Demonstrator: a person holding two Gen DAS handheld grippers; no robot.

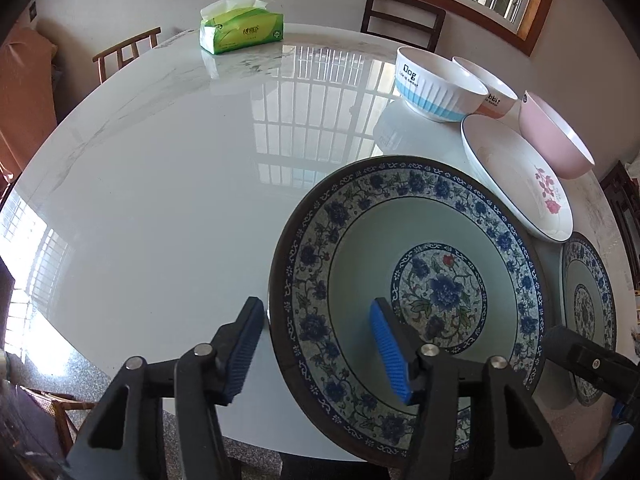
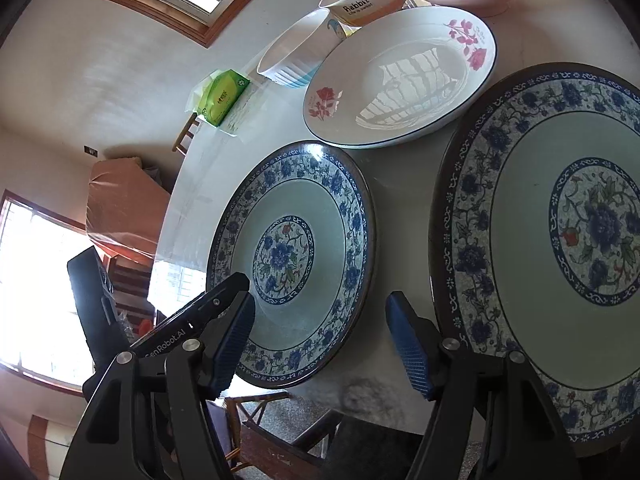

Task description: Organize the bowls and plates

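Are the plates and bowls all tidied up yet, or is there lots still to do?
Nothing looks stacked yet. The left gripper is open around the rim of one blue flowered plate; the right gripper is open and holds nothing. Still separate: the second blue plate, the rose plate, the Dog bowl, the Rabbit bowl and the pink bowl.

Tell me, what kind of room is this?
Most likely a home dining room: a round marble-look table set with patterned plates and bowls, wooden chairs drawn up around it, and a tissue pack on top.
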